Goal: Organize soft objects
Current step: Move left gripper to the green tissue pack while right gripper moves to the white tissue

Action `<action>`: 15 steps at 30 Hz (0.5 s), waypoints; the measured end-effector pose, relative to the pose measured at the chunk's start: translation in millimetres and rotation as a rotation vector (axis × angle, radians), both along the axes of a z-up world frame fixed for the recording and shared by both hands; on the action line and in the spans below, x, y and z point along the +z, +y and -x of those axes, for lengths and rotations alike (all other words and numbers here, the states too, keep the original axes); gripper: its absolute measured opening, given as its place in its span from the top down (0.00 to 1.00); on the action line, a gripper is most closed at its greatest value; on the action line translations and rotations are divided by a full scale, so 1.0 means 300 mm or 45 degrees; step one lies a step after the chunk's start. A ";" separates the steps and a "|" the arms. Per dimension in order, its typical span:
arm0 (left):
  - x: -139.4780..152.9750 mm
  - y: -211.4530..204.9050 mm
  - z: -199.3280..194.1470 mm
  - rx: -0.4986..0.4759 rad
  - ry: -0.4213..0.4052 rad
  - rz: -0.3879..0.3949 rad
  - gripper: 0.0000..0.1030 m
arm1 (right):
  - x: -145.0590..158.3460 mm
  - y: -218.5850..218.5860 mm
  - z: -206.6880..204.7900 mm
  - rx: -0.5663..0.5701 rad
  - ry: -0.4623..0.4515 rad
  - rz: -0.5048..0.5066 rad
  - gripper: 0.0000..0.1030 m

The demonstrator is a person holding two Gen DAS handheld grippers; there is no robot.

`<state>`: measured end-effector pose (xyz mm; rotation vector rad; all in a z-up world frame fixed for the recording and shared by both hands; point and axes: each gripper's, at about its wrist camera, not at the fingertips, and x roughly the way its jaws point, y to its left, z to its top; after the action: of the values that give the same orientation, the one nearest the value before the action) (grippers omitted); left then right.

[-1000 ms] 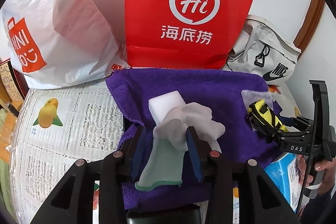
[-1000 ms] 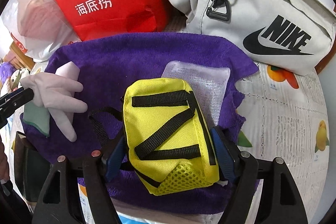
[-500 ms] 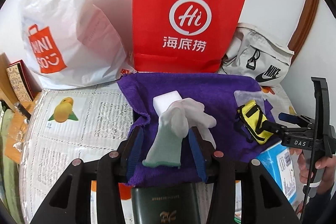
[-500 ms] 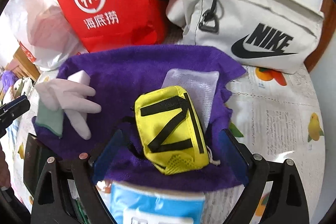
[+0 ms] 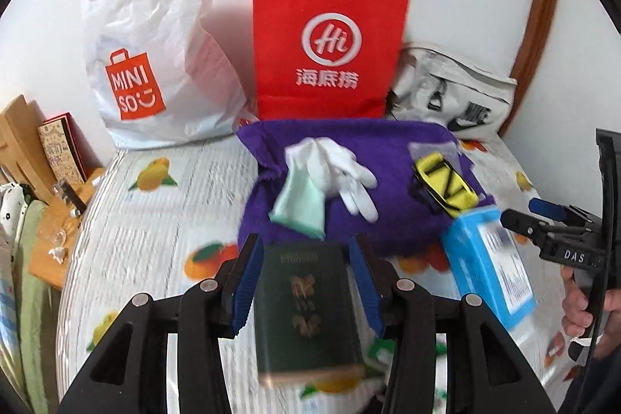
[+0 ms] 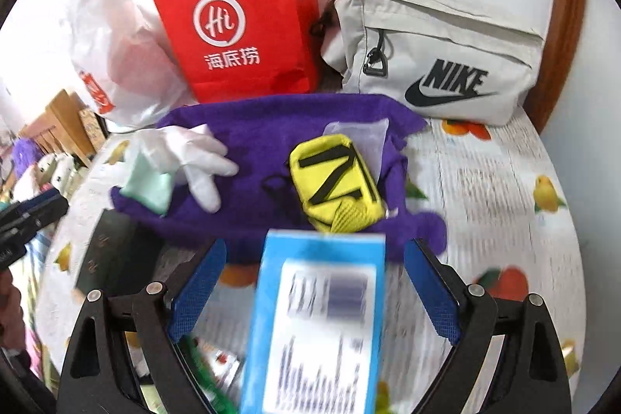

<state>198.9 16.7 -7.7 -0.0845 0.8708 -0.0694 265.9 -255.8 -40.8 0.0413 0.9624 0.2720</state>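
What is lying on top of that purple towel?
On the purple towel lie a white glove with a mint-green cuff, a yellow pouch, and a clear plastic bag partly under the pouch. Whatever the glove covers is hidden.

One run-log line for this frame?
left tongs: open | right tongs: open | glove, yellow pouch: on purple towel

Both wrist cameras look forward and slightly down along their own open jaws from near the table's front edge, facing the back wall. The left view sits farther left, the right farther right. Both share the purple towel [image 5: 349,181] [image 6: 252,127] near centre and the red Haidilao bag [image 5: 330,41] [image 6: 236,14] around 12 o'clock.
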 end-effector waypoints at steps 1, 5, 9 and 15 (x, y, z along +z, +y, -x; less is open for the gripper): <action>0.003 -0.003 0.020 -0.012 -0.003 0.019 0.57 | 0.003 -0.005 0.023 -0.001 -0.002 -0.015 0.10; 0.002 -0.031 0.131 -0.032 0.001 0.044 0.57 | 0.012 -0.020 0.141 0.006 -0.010 -0.016 0.11; -0.028 -0.060 0.224 -0.060 0.021 0.038 0.57 | 0.010 -0.028 0.247 0.019 -0.028 -0.010 0.11; -0.106 -0.104 0.327 -0.112 0.071 0.017 0.54 | -0.014 -0.049 0.381 0.010 -0.041 -0.045 0.11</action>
<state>100.9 -14.3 -39.6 -0.0607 0.9297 -0.1562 151.6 -270.5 -44.9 0.0652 0.9263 0.2956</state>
